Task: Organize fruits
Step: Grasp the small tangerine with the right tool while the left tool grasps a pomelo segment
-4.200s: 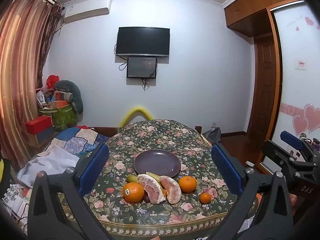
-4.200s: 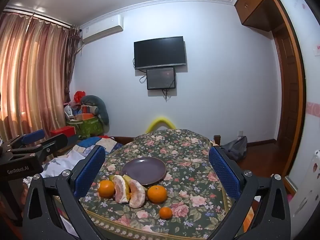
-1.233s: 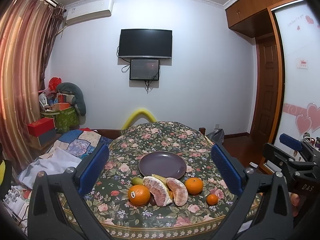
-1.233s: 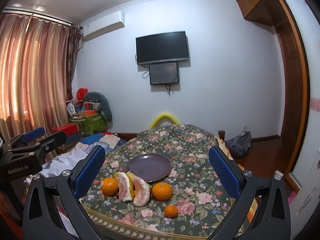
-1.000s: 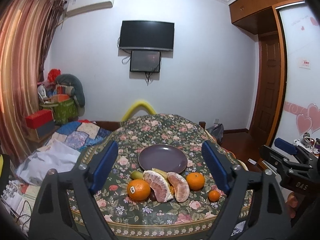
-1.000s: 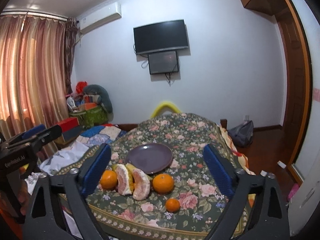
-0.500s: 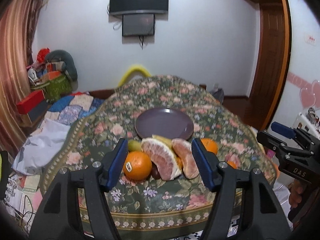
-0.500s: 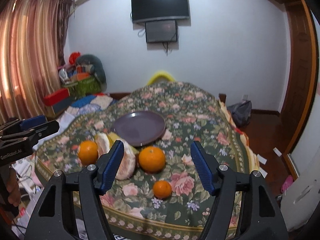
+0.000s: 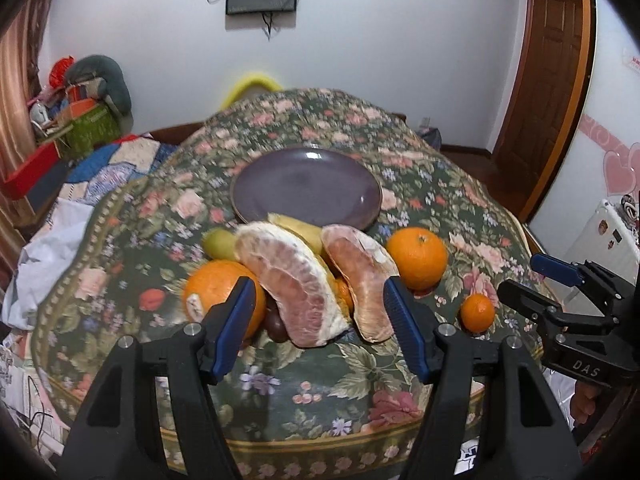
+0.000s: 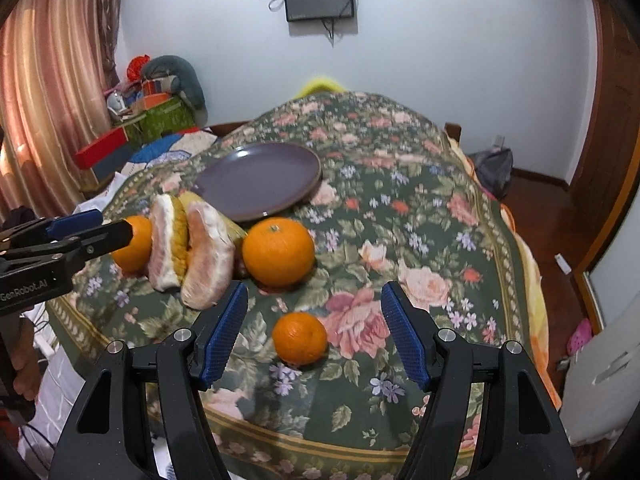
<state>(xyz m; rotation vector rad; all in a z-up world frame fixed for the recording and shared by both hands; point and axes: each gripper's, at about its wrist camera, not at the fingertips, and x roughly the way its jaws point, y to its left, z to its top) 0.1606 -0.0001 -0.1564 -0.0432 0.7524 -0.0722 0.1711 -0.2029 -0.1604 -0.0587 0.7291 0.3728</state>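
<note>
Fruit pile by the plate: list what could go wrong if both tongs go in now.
1. The pomelo wedges lean on each other and on the orange; pulling one out may topple the rest.
2. The small mandarin lies loose near the table edge; a nudge from the open right tongs could roll it off.
3. The left tongs may squash the soft flesh.

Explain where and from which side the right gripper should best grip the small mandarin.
Grip the mandarin across its round middle, coming from above and the near table edge. It sits alone on the cloth, clear of the big orange, already between the right gripper's open fingers, so either side probably suits.
</note>
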